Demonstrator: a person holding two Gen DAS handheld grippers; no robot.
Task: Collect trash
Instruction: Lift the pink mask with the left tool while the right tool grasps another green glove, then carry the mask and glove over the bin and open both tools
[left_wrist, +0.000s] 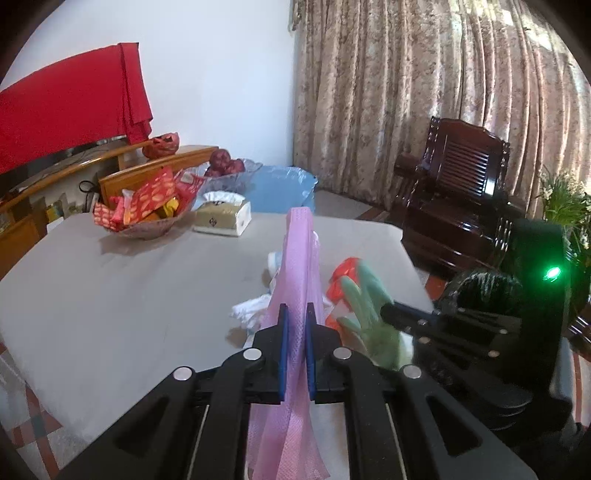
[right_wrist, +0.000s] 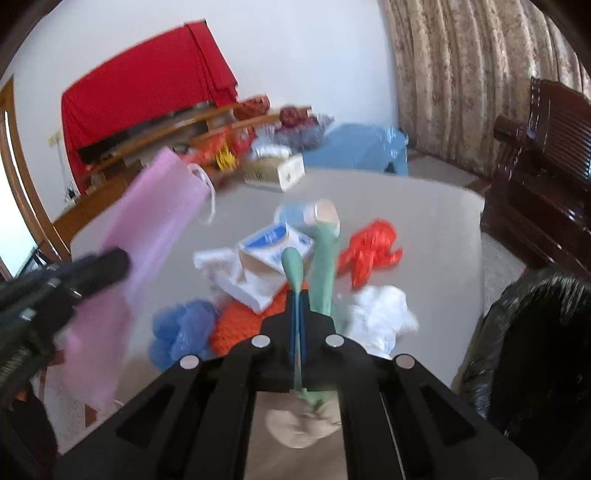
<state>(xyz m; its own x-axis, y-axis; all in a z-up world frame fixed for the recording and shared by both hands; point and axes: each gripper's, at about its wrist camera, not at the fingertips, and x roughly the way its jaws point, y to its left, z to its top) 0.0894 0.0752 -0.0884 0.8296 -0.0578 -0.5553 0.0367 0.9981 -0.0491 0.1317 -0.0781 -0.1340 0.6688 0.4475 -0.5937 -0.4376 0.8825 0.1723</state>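
left gripper (left_wrist: 295, 314) fingers pinch the pink mesh bag (left_wrist: 297, 258), sticking up between them; right gripper (right_wrist: 297, 295) fingers clamp the green glove (right_wrist: 325, 254) over the desk (right_wrist: 424, 206)

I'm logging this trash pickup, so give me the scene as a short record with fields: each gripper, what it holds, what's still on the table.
left gripper: shut on pink mesh bag, held up above the table
right gripper: shut on green glove
table: grey top
still on table: blue-and-white carton, red plastic bag, blue plastic bag, white crumpled paper
far edge: tissue box, snack bowl
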